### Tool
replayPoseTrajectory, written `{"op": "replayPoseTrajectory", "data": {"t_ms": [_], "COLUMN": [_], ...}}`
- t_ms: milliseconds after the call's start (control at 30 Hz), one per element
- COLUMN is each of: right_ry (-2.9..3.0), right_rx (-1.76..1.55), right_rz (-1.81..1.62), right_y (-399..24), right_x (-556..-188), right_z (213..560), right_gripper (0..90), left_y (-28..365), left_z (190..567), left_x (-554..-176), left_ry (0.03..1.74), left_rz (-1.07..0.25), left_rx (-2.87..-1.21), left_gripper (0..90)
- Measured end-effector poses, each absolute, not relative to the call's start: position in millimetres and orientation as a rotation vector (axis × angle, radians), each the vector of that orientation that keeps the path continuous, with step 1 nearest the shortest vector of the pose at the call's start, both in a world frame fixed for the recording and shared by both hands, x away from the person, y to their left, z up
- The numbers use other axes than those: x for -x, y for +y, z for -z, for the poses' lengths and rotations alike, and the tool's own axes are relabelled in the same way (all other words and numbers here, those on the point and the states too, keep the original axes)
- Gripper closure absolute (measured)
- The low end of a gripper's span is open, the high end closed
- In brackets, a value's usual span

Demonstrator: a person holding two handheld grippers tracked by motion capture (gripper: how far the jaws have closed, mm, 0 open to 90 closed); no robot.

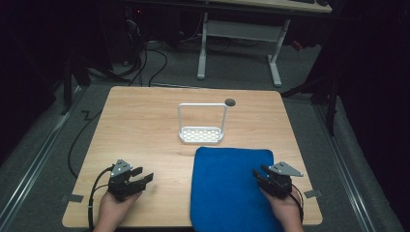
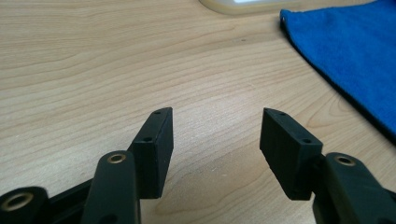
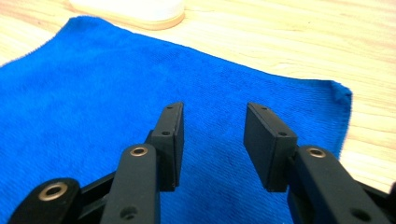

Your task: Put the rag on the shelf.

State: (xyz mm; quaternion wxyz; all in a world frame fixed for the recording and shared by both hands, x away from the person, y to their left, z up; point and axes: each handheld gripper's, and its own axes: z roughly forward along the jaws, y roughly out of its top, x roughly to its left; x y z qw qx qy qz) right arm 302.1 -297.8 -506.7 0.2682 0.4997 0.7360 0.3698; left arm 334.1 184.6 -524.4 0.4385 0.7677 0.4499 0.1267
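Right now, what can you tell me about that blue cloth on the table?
The blue cloth is a soft, fuzzy towel, lying flat and spread out on the wooden table, its near edge reaching the table's front edge. A white rack stands just beyond it. The right hand-held gripper is over its right edge, jaws open.

blue cloth [image 1: 232,188] | fuzzy microfibre, rectangular | spread flat, unfolded | near-right part of wooden table, near edge overhanging table front | far edge just beside white rack base

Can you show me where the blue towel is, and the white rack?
blue towel [image 1: 232,186]: high view, middle of the cloth.
white rack [image 1: 201,135]: high view, its perforated base tray.
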Motion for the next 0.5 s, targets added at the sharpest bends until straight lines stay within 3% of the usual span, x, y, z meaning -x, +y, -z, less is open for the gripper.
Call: {"op": "replayPoseTrajectory", "data": {"t_ms": [500], "right_ry": [1.980], "right_rx": [-1.323], "right_rz": [-1.008], "right_y": [-311.6], "right_x": [-293.0], "right_z": [505.9], "right_gripper": [56.5], "left_y": [167.5], "left_z": [524.1], "left_x": [-331.5], "left_ry": [1.072], "left_rz": [-0.294], "left_rx": [-1.924], "left_gripper": [46.0]}}
